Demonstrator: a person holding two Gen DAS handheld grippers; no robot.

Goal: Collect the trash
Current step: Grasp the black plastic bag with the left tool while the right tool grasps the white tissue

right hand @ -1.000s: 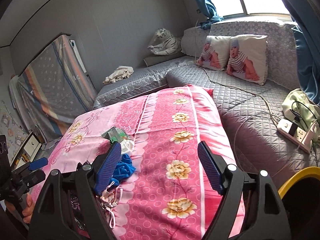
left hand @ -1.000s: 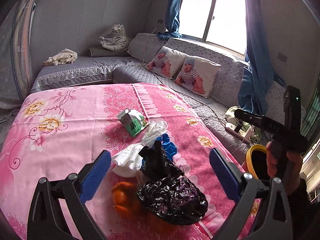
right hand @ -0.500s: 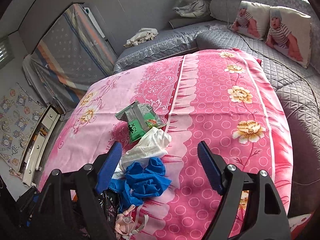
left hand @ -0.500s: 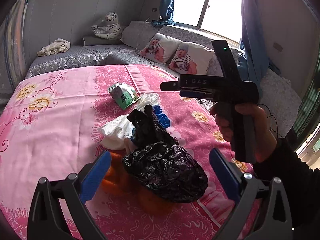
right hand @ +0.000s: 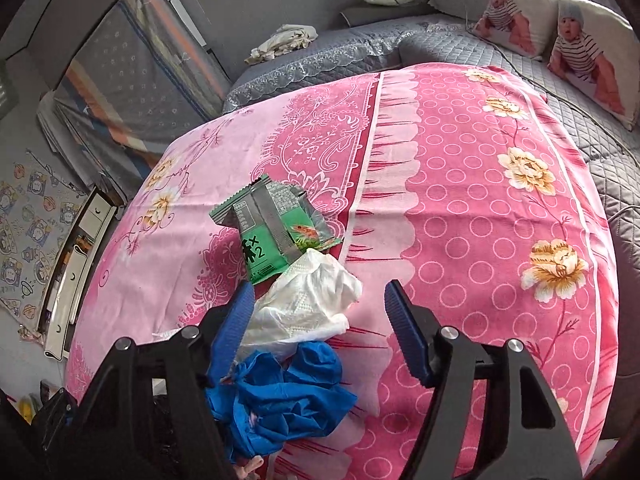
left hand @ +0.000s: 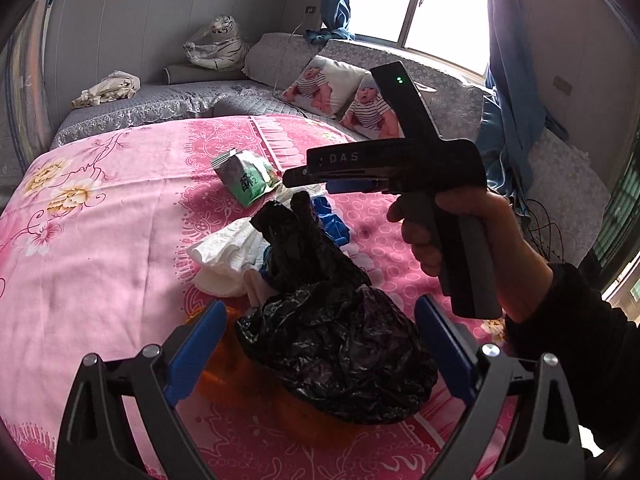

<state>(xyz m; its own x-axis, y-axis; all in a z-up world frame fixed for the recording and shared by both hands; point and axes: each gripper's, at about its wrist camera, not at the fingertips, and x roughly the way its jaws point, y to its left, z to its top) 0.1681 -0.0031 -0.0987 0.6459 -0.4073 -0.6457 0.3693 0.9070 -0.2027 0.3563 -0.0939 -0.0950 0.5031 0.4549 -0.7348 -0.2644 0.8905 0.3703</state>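
Note:
Trash lies piled on the pink flowered tablecloth [left hand: 100, 240]. A crumpled black plastic bag [left hand: 336, 344] sits between the pads of my left gripper [left hand: 320, 344], whose jaws are closing without pressing on it. Something orange [left hand: 224, 364] shows under the bag. Behind it lie a white tissue [left hand: 228, 256], a blue glove [left hand: 334, 224] and a green snack packet [left hand: 246, 178]. A hand [left hand: 472, 248] holds my right gripper [left hand: 298, 176] over the pile. In the right wrist view the right gripper [right hand: 320, 324] is closing around the white tissue [right hand: 312, 300], its right pad still apart. The blue glove [right hand: 280, 392] lies nearer, the green packet [right hand: 272, 232] beyond.
A grey quilted sofa [left hand: 168, 100] wraps the far sides of the table, with baby-print pillows [left hand: 332, 84], a tiger plush [left hand: 218, 46] and a rag [left hand: 108, 88]. A cable [right hand: 580, 112] runs over the seat. A folded mattress [right hand: 132, 68] leans at the left wall.
The right gripper swung in from the right and came down over the tissue and glove, its jaws narrowing. My left gripper sank closer to the black bag and its jaws drew in slightly.

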